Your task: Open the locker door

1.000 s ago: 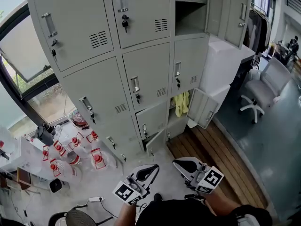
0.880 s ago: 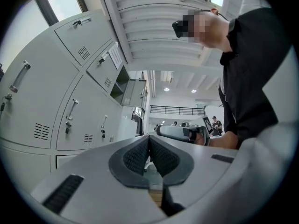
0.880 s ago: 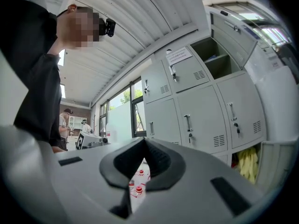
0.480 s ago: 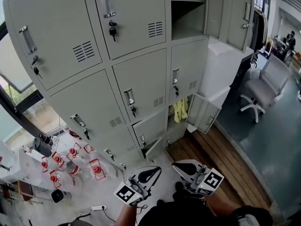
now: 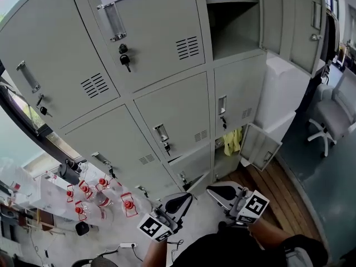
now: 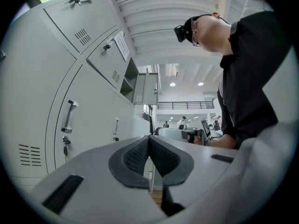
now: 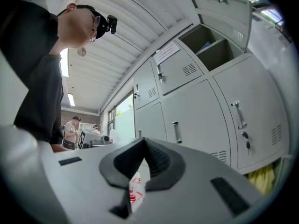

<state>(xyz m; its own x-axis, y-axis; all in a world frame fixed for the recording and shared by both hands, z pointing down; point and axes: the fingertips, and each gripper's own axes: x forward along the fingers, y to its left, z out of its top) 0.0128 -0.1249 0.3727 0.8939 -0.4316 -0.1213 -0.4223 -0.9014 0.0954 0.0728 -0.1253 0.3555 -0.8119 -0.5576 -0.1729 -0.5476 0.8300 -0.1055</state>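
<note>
Grey lockers [image 5: 167,110] stand on pale floor [image 5: 111,230] beside wooden decking [image 5: 278,187].

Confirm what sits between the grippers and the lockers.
Head view: only a bare strip of floor between the left gripper, right gripper and the lockers; red-capped bottles stand off left.

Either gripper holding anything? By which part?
Nothing is held. The left gripper and right gripper both have their jaws shut with nothing between them, and neither touches the lockers.
</note>
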